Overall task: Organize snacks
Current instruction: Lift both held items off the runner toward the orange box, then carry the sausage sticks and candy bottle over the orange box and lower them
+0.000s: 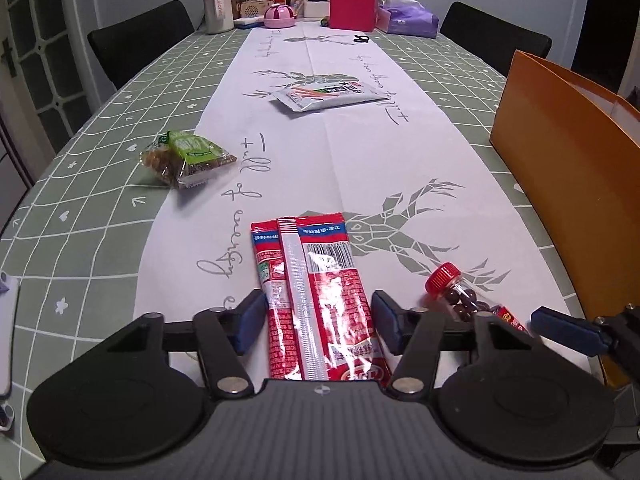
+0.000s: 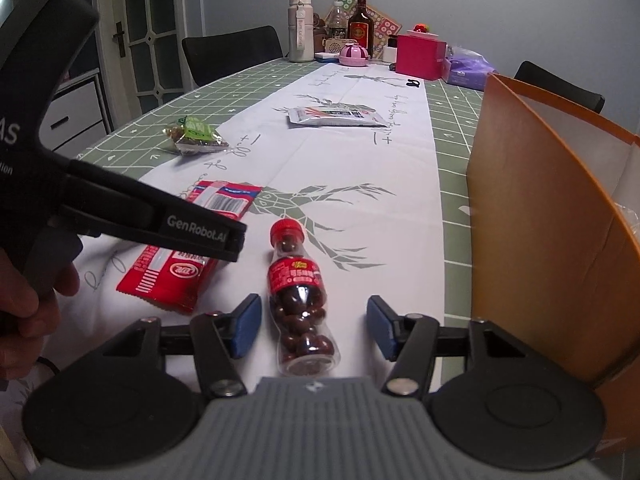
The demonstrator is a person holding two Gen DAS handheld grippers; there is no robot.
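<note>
Snacks lie scattered on a long table [image 1: 120, 92] with a green checked cloth and a white runner: a red sausage pack [image 1: 316, 300] lies flat between the spread fingers of the left gripper [image 1: 320, 322], whose blue pads flank its edges without clearly pressing, and a small clear bottle of chocolate balls [image 2: 298, 300], red-capped, lies on its side between the spread fingers of the right gripper [image 2: 314, 326], apart from both pads. Farther off rest a green-labelled nut packet [image 1: 186, 158] and a white flat pouch [image 1: 328, 96], while an orange paper bag [image 2: 552, 216] stands open at the table's right edge, beside the right gripper
</note>
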